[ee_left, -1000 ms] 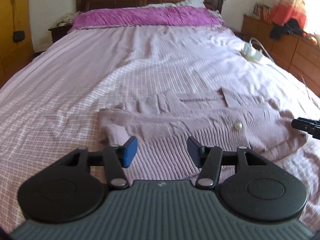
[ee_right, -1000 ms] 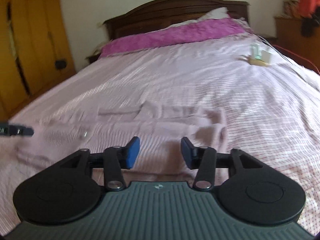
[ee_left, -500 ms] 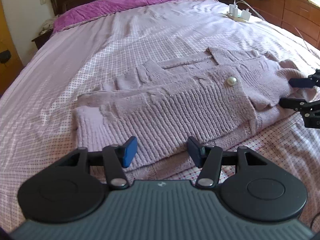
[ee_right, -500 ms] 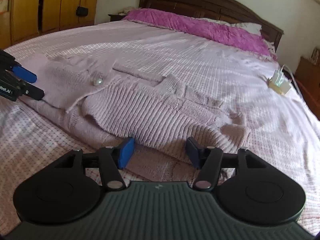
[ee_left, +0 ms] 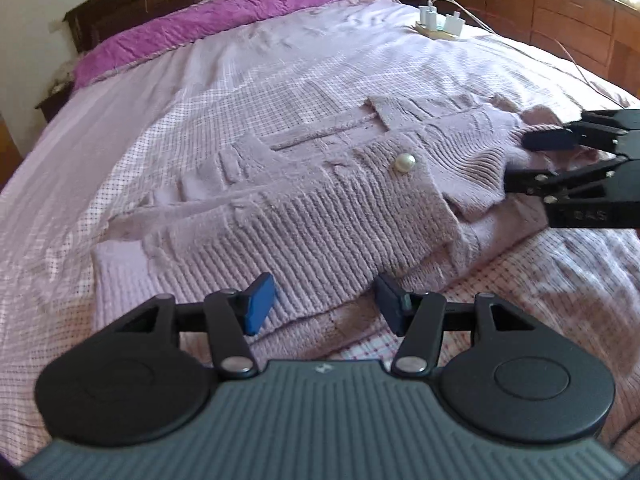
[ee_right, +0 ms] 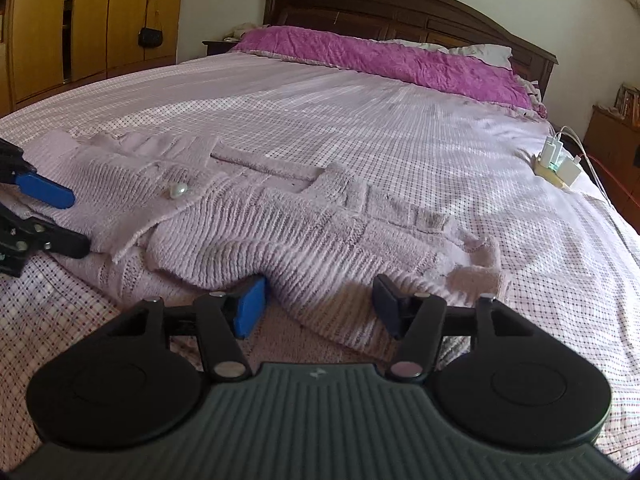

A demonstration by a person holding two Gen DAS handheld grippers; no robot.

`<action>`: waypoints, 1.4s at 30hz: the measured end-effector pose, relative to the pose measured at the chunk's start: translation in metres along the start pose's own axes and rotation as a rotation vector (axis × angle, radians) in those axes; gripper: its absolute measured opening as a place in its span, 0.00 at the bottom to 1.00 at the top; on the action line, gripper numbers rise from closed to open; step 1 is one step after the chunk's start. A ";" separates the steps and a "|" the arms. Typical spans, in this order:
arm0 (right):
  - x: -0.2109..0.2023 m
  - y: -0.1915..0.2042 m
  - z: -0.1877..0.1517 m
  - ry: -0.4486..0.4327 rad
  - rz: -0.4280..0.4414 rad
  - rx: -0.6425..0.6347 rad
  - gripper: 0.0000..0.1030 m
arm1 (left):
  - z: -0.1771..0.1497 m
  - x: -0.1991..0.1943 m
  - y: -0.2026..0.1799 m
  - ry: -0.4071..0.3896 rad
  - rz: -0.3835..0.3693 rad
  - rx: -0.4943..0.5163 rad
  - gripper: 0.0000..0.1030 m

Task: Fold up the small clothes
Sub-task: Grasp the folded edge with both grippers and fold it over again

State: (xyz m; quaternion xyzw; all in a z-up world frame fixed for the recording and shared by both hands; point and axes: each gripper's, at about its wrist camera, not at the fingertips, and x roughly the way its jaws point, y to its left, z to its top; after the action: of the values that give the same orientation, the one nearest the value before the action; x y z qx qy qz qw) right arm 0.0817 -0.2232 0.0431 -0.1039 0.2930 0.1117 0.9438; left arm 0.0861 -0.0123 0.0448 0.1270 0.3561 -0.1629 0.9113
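You held both grippers, left gripper [ee_left: 324, 302] and right gripper [ee_right: 318, 306], wide open at the sweater's [ee_left: 304, 216] near edge, ready to pinch and fold it.

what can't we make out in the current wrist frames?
- Underside layers of the lilac ribbed knit cardigan: both views, hidden by its folded top layer.
- Right hand-held gripper: left wrist view, body cut off by the right edge.
- Left hand-held gripper: right wrist view, cut off by the left edge.
- White chargers on the power strip: too small to tell details.
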 end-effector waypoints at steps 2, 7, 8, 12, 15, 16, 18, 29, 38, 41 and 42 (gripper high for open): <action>0.000 -0.002 -0.002 0.001 -0.002 0.002 0.63 | 0.000 0.003 0.000 -0.027 0.025 -0.001 0.58; 0.003 0.000 0.000 -0.011 0.001 0.017 0.43 | 0.001 0.015 -0.003 -0.063 0.062 -0.009 0.58; 0.004 0.000 0.001 -0.017 0.001 0.020 0.38 | 0.002 0.016 -0.004 -0.074 0.067 -0.011 0.57; 0.000 0.003 0.005 -0.053 -0.009 0.015 0.11 | 0.004 0.011 0.001 -0.105 0.021 -0.045 0.16; -0.001 0.003 0.013 -0.076 -0.021 0.014 0.09 | 0.011 0.005 0.003 -0.138 0.013 -0.058 0.10; 0.000 0.002 0.017 -0.072 -0.022 0.018 0.09 | 0.015 0.004 0.005 -0.151 0.015 -0.062 0.09; 0.004 -0.001 0.025 -0.078 -0.028 0.029 0.09 | 0.025 0.004 0.009 -0.171 0.015 -0.073 0.08; 0.061 -0.012 0.068 -0.044 -0.043 0.022 0.09 | 0.080 0.059 0.030 -0.175 0.057 -0.094 0.08; 0.114 -0.015 0.073 0.043 -0.055 0.021 0.11 | 0.090 0.106 0.042 -0.066 0.079 -0.108 0.12; 0.110 -0.021 0.073 0.044 -0.040 0.039 0.14 | 0.091 0.101 0.048 -0.051 0.049 -0.150 0.12; 0.106 -0.022 0.073 0.039 -0.041 0.037 0.20 | 0.091 0.096 0.049 -0.051 0.037 -0.158 0.14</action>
State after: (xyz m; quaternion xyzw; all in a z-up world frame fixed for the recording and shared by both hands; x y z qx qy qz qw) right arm 0.2110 -0.2092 0.0438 -0.0947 0.3111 0.0851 0.9418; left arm 0.2274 -0.0188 0.0490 0.0570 0.3424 -0.1205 0.9301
